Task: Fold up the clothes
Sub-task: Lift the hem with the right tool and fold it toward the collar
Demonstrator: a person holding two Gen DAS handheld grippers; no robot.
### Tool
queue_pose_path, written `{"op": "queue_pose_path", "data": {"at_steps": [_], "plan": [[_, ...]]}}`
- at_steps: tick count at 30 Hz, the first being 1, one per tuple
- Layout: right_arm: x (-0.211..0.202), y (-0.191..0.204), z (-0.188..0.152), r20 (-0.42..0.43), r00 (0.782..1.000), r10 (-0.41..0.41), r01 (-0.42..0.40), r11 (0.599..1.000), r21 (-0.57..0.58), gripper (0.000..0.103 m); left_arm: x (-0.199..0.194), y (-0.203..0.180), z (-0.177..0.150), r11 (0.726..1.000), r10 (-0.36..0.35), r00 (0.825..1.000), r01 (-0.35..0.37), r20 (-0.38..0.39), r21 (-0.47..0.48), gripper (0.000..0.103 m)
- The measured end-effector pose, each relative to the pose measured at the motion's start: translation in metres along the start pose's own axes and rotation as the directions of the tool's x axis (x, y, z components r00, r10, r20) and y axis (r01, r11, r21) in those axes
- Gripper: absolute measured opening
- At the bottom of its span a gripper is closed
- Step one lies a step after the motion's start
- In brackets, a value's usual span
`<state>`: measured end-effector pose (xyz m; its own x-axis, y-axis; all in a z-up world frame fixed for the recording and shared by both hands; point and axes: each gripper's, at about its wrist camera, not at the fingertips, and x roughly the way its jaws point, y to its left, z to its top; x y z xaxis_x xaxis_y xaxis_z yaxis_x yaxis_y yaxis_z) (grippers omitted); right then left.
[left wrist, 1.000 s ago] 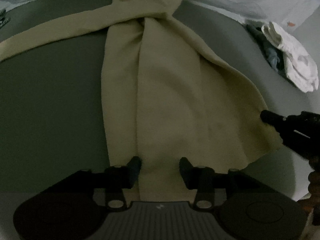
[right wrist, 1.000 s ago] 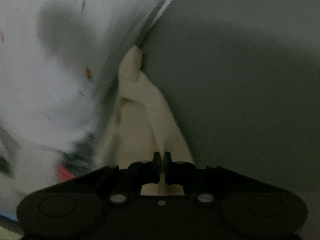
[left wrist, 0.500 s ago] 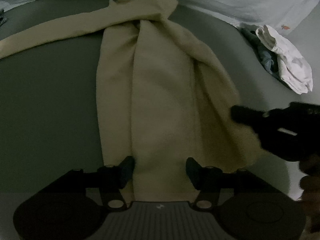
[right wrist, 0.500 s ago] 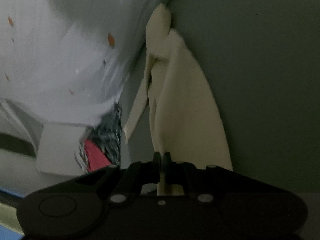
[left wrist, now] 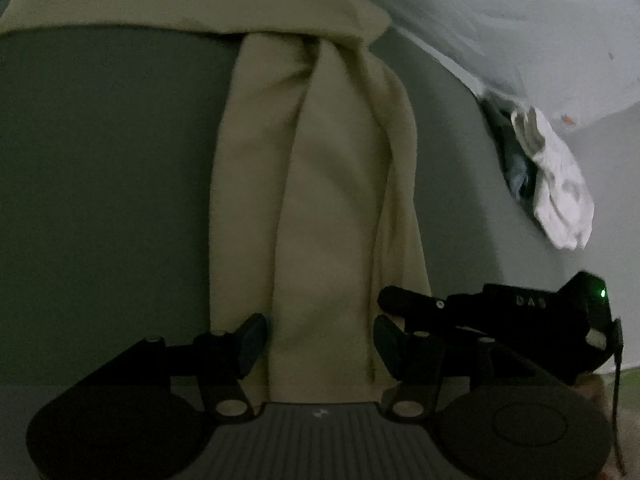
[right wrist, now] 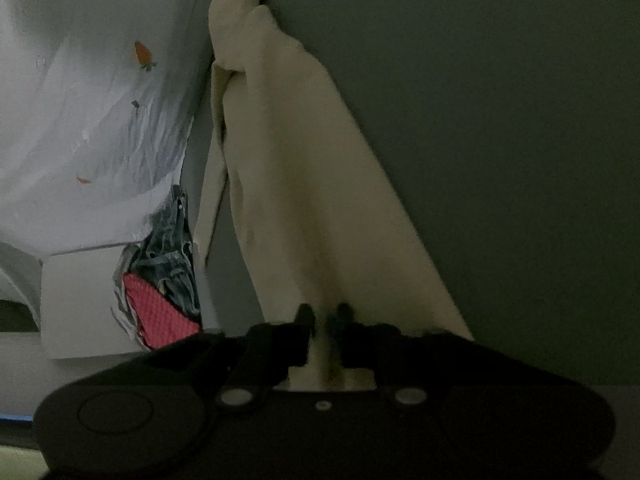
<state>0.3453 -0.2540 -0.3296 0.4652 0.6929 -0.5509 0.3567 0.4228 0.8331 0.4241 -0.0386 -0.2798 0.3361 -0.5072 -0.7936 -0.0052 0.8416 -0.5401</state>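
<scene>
A: Beige, long-sleeved soft garment (left wrist: pixel 328 200) lies folded lengthwise on the grey-green surface (left wrist: pixel 100 200). The left gripper (left wrist: pixel 318 336)?

B: Jaws apart, straddling its hem, gripping nothing.

A: Right gripper (right wrist: pixel 324 316)?

B: Opening; a cloth fold between its fingers.

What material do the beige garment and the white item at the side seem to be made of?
Beige garment: probably a soft, matte knit; it drapes in rounded folds with no shine. White item: likely thin cotton cloth, matte and crumpled in small creases. The dim light leaves the weave of both unclear.
</scene>
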Motion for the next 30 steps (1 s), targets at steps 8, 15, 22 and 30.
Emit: {"op": "queue_pose_path", "data": {"at_steps": [8,15,22,30], "plan": [[-0.001,0.017,0.014,0.031,0.999,0.031,-0.029,0.998,-0.05,0.04,-0.038,0.027,0.02,0.995,0.073,0.988,-0.062,0.139,-0.079,0.061],[-0.007,0.027,0.04,0.114,0.992,0.056,-0.049,0.997,-0.058,0.043,-0.075,0.089,0.052,0.955,0.207,0.94,-0.135,0.27,-0.264,0.061],[0.016,0.056,0.092,0.167,0.986,0.002,0.014,0.995,-0.098,0.043,-0.101,0.155,0.091,0.879,0.35,0.88,-0.189,0.322,-0.438,0.062],[0.037,0.073,0.164,0.209,0.977,-0.031,0.042,0.998,-0.048,0.043,-0.101,0.196,0.142,0.833,0.415,0.851,-0.212,0.322,-0.512,0.065]]}}
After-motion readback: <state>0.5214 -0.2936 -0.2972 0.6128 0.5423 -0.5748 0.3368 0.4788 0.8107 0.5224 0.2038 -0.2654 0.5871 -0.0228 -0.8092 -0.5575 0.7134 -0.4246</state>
